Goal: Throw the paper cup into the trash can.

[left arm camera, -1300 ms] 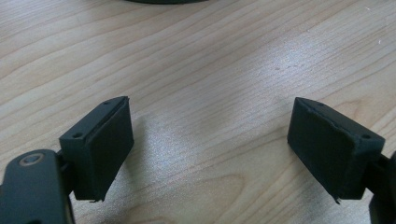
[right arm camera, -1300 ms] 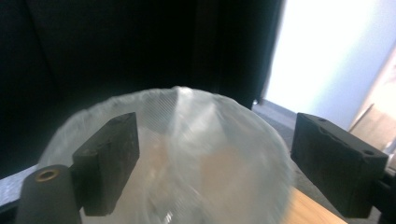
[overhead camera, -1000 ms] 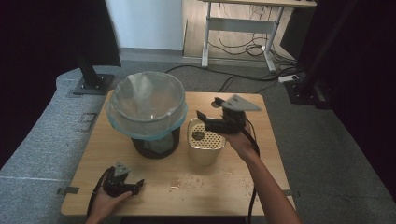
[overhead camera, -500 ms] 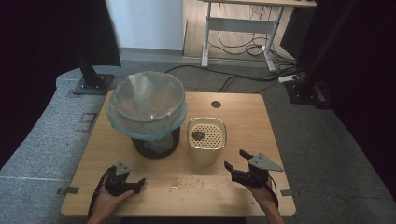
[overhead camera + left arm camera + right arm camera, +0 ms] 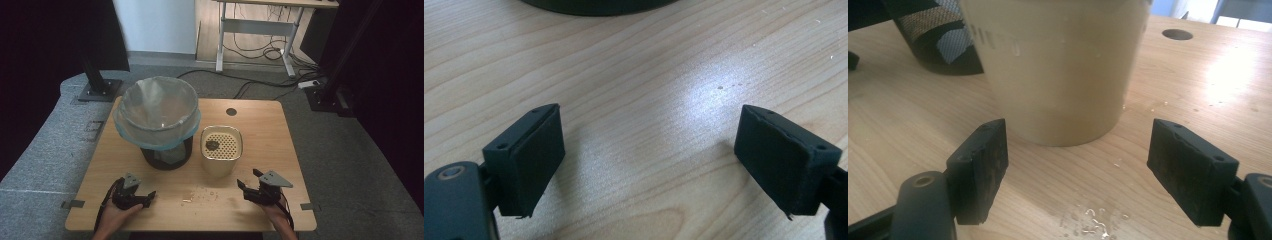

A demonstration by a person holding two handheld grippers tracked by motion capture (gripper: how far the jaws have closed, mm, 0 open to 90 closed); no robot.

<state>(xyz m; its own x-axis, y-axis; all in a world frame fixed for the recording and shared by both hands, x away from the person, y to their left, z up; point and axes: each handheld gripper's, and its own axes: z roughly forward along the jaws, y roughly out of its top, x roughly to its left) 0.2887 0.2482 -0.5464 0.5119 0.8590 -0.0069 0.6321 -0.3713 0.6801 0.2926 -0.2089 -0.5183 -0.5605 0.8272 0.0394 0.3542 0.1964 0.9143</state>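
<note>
Both grippers rest on the counter [image 5: 260,125] with fingers wide open and empty: left gripper [image 5: 131,194] lower left, right gripper [image 5: 261,190] facing the beige container [image 5: 221,150] at centre, probably ready to reach for it.

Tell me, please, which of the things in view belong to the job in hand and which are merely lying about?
Belonging to the job:
- beige perforated-top container with a dark scrap on it
- lined mesh bin
- right tool, open, facing the container
- left tool, open

Lying about:
- crumbs on the table
- cables on the floor
- far desk
</note>
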